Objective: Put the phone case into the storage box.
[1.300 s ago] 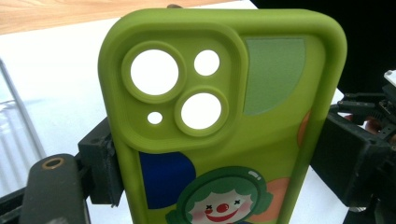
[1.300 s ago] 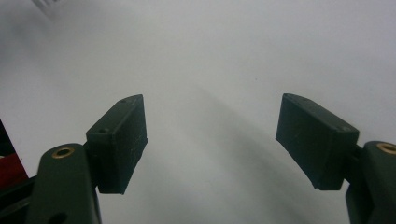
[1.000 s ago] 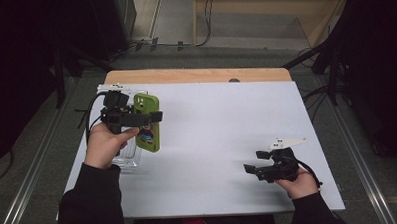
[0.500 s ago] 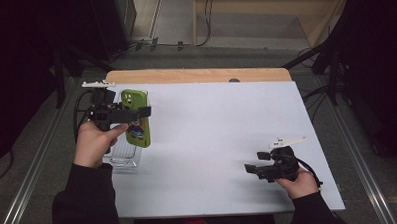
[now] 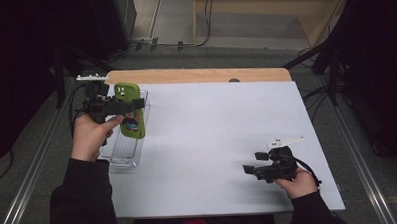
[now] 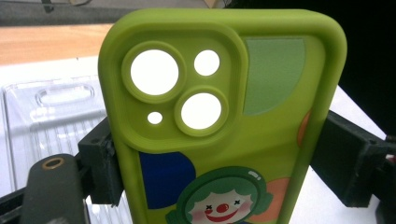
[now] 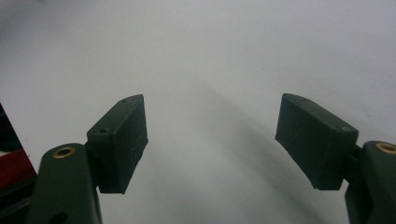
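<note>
A green phone case [image 5: 130, 110] with a clown picture and round camera holes is clamped across its width by my left gripper [image 5: 117, 107], above the clear plastic tray [image 5: 119, 150] at the table's left edge. In the left gripper view the case [image 6: 224, 121] stands between both black pads [image 6: 100, 163], which press on its sides. My right gripper [image 5: 256, 169] rests low over the white table near the front right, its jaws wide apart. In the right gripper view nothing lies between its pads [image 7: 119, 140], just bare white surface.
The white table top [image 5: 212, 131] has a wooden strip [image 5: 195, 75] along its far edge. The clear tray lies at the left edge, partly under the case. Dark floor and cables surround the table.
My left gripper has carried the green case leftwards and towards the far edge, now above the tray's far end. The right gripper has stayed in place.
</note>
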`<state>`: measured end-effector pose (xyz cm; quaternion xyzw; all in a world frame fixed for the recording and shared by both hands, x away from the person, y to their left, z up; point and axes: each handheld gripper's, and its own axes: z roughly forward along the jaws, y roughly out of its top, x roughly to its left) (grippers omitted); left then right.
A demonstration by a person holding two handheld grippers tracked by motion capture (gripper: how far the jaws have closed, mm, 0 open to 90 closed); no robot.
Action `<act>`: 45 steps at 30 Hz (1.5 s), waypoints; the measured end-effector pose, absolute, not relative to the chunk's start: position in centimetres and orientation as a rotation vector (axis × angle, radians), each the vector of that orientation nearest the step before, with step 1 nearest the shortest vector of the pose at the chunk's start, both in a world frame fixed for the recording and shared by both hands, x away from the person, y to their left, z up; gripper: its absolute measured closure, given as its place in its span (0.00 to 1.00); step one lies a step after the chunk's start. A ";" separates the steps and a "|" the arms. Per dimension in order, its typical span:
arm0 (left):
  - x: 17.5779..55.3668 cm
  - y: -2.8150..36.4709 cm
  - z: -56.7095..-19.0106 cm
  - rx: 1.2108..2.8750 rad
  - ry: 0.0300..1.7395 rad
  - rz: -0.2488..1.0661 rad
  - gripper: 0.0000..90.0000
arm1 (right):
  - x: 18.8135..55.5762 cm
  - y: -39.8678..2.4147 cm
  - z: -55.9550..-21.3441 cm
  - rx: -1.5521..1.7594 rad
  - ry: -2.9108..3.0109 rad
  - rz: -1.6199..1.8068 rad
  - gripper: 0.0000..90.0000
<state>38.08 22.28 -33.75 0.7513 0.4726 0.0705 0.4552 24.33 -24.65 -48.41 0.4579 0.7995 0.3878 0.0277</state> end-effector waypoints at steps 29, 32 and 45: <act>43.4 22.2 -34.2 1.876 1.265 0.315 0.19 | 24.3 -24.4 -48.6 1.402 2.475 1.198 0.25; 44.1 22.3 -34.4 1.858 1.276 0.292 0.19 | 24.3 -24.3 -48.6 1.399 2.480 1.190 0.25; 46.3 21.8 -35.2 1.834 1.322 0.393 0.19 | 24.2 -24.1 -48.6 1.396 2.479 1.175 0.25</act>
